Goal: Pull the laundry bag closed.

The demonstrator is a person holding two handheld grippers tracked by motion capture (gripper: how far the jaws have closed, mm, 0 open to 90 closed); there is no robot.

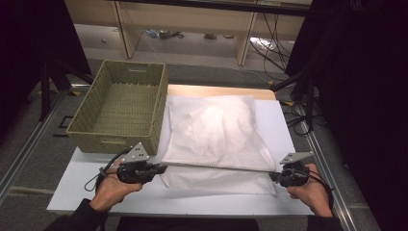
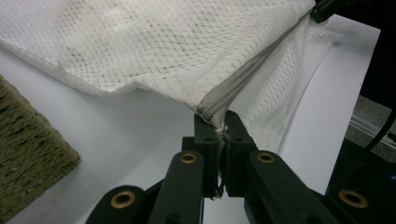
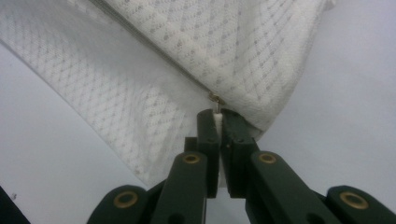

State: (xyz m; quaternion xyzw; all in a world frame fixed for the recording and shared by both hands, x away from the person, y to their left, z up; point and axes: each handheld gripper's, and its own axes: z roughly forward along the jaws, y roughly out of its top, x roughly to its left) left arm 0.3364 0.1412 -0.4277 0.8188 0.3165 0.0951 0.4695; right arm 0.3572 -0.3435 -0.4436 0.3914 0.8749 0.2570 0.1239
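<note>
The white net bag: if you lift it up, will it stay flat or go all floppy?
Probably floppy. The net bag is thin mesh, and it sags and folds away from the zip edge stretched between the left gripper and right gripper. It likely feels light, since that pinched edge alone holds it up. Something soft seems bunched inside.

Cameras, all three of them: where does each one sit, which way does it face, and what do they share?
High view: above the table's near side, looking forward and down at the wicker basket, mesh laundry bag, both forearms, left gripper and right gripper.
Left gripper view: on the left gripper, looking along its fingers shut on the bag's zipper end.
Right gripper view: on the right gripper, fingers pinching the zipper pull.
Shared: the bag and zipper.
</note>
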